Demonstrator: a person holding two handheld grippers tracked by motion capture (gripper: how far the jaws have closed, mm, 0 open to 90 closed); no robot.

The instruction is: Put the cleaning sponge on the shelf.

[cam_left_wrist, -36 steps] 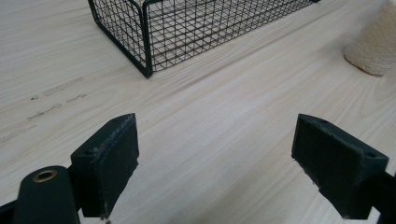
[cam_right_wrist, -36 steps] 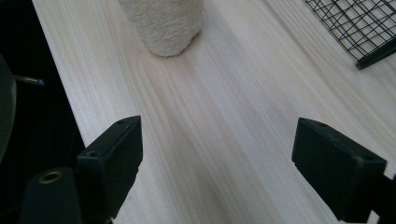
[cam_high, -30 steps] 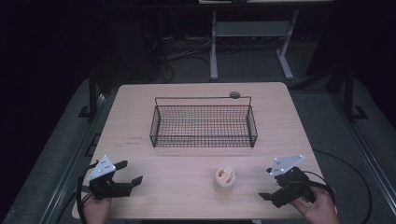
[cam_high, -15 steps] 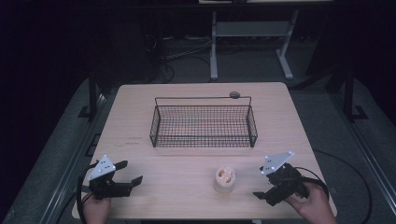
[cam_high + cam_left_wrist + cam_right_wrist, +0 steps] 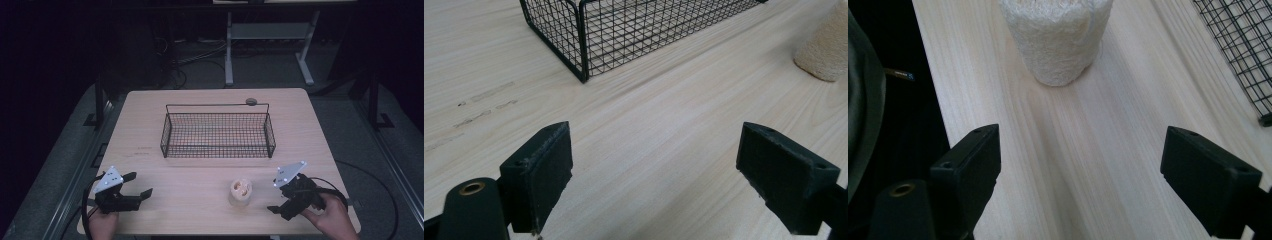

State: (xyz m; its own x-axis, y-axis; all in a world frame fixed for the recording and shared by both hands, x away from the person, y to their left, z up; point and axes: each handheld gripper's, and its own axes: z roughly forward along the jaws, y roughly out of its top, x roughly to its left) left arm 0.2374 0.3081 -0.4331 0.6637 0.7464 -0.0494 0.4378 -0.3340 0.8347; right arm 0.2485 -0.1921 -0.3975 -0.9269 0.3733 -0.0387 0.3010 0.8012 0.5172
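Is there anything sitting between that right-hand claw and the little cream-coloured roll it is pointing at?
Nothing visible: bare tabletop lies between the open right gripper and the cream roll.

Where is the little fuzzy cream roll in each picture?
High view: the cream fibre roll stands on the table's near part, in front of the wire basket and just left of the right gripper.
Left gripper view: its edge shows at the far right.
Right gripper view: top centre, straight ahead of the open jaws.
Shared landmark: the wire basket.
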